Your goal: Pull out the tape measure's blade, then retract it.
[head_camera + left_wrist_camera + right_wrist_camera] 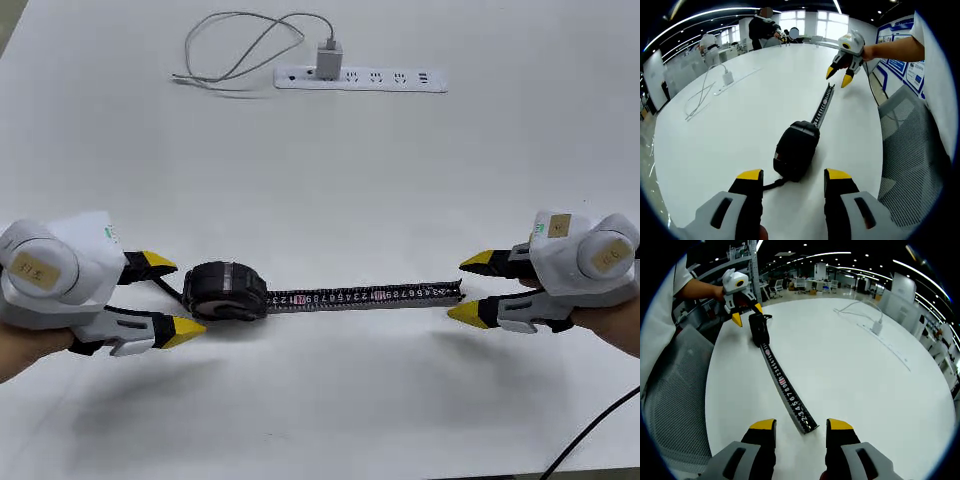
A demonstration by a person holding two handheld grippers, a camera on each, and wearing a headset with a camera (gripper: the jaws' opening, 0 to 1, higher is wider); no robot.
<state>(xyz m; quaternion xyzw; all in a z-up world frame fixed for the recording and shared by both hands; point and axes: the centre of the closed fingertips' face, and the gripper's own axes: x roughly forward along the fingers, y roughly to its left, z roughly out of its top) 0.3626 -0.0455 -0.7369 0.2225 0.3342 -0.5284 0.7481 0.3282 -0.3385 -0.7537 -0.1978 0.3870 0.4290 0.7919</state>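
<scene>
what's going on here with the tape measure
A person works at a white table with a hand-held gripper in each hand. The tape measure's black case lies just ahead of the left hand-held gripper, whose jaws are open. The blade lies pulled out flat, its tip just in front of the open right hand-held gripper. Neither grips anything.

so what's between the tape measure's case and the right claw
The pulled-out blade, flat on the table, running from the case to the tips of the open right claw; the head view shows it best.
</scene>
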